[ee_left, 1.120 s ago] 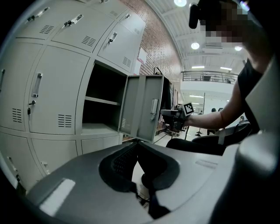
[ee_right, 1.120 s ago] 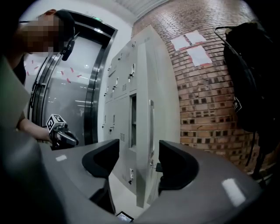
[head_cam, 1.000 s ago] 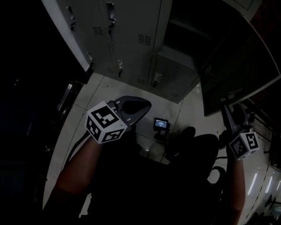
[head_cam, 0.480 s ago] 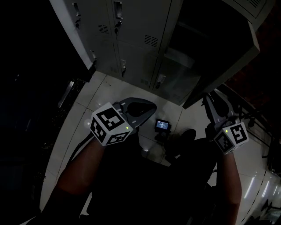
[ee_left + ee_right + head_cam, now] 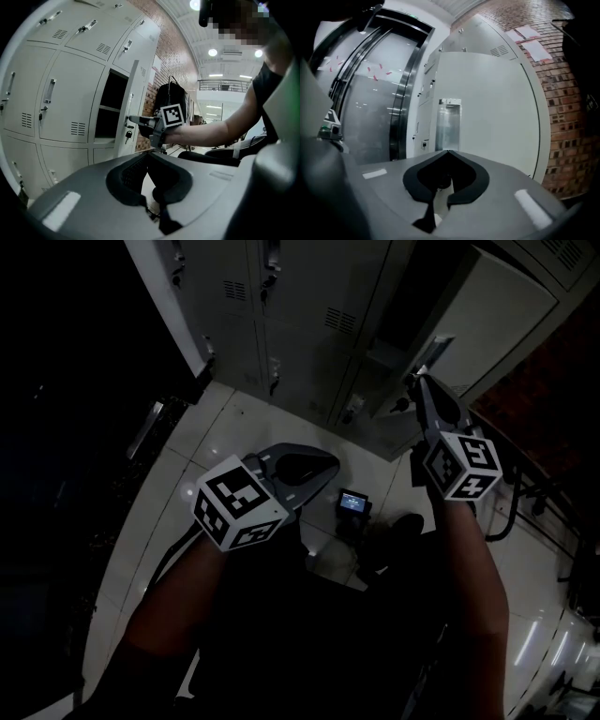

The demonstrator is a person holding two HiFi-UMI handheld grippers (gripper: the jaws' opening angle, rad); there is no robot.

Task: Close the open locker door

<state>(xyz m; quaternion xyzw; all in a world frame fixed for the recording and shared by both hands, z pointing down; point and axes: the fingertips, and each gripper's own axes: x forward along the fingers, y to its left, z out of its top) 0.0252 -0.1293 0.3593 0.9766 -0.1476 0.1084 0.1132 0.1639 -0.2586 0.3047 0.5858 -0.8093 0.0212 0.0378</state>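
Observation:
The grey locker door [image 5: 487, 324] stands part-way swung toward its dark open compartment [image 5: 412, 287]. My right gripper [image 5: 419, 379] is shut with nothing between its jaws, and its tips rest against the door's free edge by the lock. In the right gripper view the door's pale face [image 5: 497, 112] and a metal handle plate [image 5: 449, 124] fill the space just ahead of the right gripper [image 5: 447, 151]. The left gripper view shows the door edge-on [image 5: 133, 93] with a key hanging at the lock [image 5: 127, 136]. My left gripper [image 5: 323, 465] hangs shut and empty above the floor, away from the lockers.
Closed locker doors [image 5: 309, 315] fill the bank to the left of the open compartment. A small black device with a lit screen [image 5: 353, 504] sits on the white tiled floor. A brick wall [image 5: 572, 117] lies right of the lockers, and steel-framed glass doors [image 5: 370, 93] lie left.
My right gripper has gone up and to the left, and its jaws have closed. The door has swung with it from wide open toward the locker. The left gripper has barely moved.

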